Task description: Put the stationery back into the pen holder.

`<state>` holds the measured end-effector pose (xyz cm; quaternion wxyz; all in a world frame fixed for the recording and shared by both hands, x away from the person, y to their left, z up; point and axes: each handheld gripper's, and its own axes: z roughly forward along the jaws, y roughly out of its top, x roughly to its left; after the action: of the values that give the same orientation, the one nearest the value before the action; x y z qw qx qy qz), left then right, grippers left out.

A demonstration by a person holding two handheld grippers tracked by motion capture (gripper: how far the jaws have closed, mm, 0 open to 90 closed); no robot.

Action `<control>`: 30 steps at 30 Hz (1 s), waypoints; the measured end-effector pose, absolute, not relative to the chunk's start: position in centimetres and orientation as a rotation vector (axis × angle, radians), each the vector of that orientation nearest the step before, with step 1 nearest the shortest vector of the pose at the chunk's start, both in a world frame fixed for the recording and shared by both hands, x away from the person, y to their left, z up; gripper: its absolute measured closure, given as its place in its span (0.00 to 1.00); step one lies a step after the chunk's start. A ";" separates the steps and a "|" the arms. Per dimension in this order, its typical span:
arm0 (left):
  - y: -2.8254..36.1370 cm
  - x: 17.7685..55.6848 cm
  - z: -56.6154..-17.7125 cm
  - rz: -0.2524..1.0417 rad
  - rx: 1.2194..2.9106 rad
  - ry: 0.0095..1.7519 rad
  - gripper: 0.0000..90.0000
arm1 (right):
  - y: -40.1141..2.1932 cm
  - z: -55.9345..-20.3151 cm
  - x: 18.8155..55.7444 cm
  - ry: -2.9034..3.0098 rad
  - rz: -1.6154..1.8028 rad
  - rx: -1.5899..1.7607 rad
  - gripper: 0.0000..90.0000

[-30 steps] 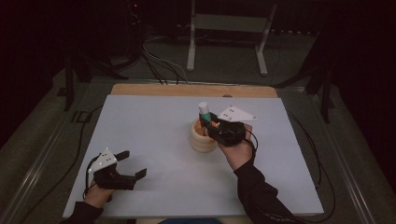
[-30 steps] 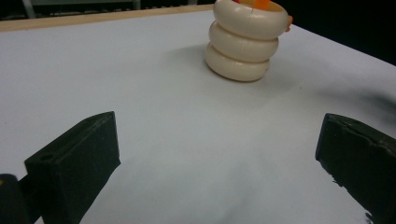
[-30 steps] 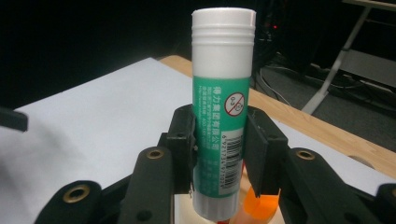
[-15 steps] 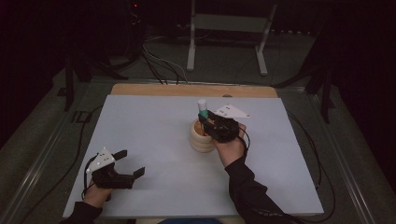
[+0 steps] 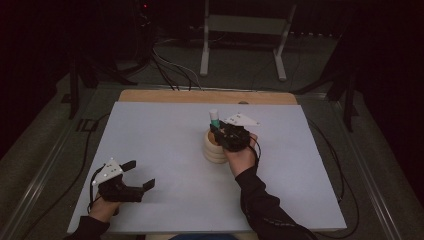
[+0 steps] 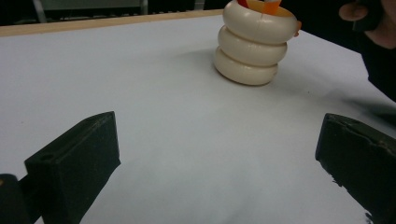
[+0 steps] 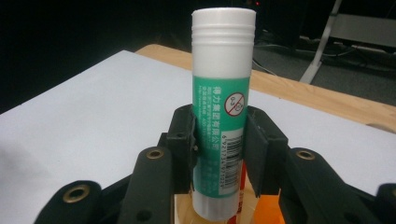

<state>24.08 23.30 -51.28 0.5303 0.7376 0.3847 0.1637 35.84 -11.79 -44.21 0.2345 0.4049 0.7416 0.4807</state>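
My right gripper (image 5: pixel 216 131) is clamped on the glue stick (image 5: pixel 214 118). In the right gripper view, both black pads (image 7: pixel 187 140) press flat against the green label from either side, gripping the lower half of the tube. The glue stick (image 7: pixel 223 107) stands upright, white ribbed cap at 12 o'clock. Its base sits at the mouth of the holder, where orange and red items (image 7: pixel 261 205) are visible beneath it; I cannot tell whether the base touches anything inside.

The ringed holder (image 5: pixel 214 147) is cream, built as three stacked rounded bands. In the high view it stands near the centre of the white table top (image 5: pixel 160 145), and the glue stick rises from it toward 12 o'clock. My right hand (image 5: pixel 241 156) lies at 4 o'clock of the holder, forearm and dark sleeve (image 5: pixel 265 210) trailing to the table's near edge.

My left gripper (image 5: pixel 139 175) is spread wide and holds nothing. In the left gripper view its two jaws stand at the lower corners, with bare table between them. The ringed holder (image 6: pixel 253 44) lies well apart, at about 1 o'clock from that gripper. In the high view my left hand (image 5: pixel 106 207) rests near the table's near left corner, at 8 o'clock of the holder.

A strip of wooden edge (image 5: pixel 200 96) shows along the table's far side.
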 end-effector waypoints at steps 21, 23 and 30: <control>23.4 24.1 -51.2 0.394 1.758 0.918 0.00 | -11.5 -46.2 36.7 2.094 1.289 1.198 0.73; 23.4 24.1 -51.2 0.393 1.754 0.918 0.00 | -11.6 -46.4 36.8 2.099 1.290 1.211 0.73; 23.4 24.1 -51.2 0.394 1.755 0.917 0.00 | -11.7 -46.5 36.8 2.095 1.299 1.236 0.73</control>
<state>24.06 23.45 -51.22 0.5324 0.7358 0.3846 0.1651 36.81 -11.75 -46.50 0.1906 0.4400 0.7458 0.4625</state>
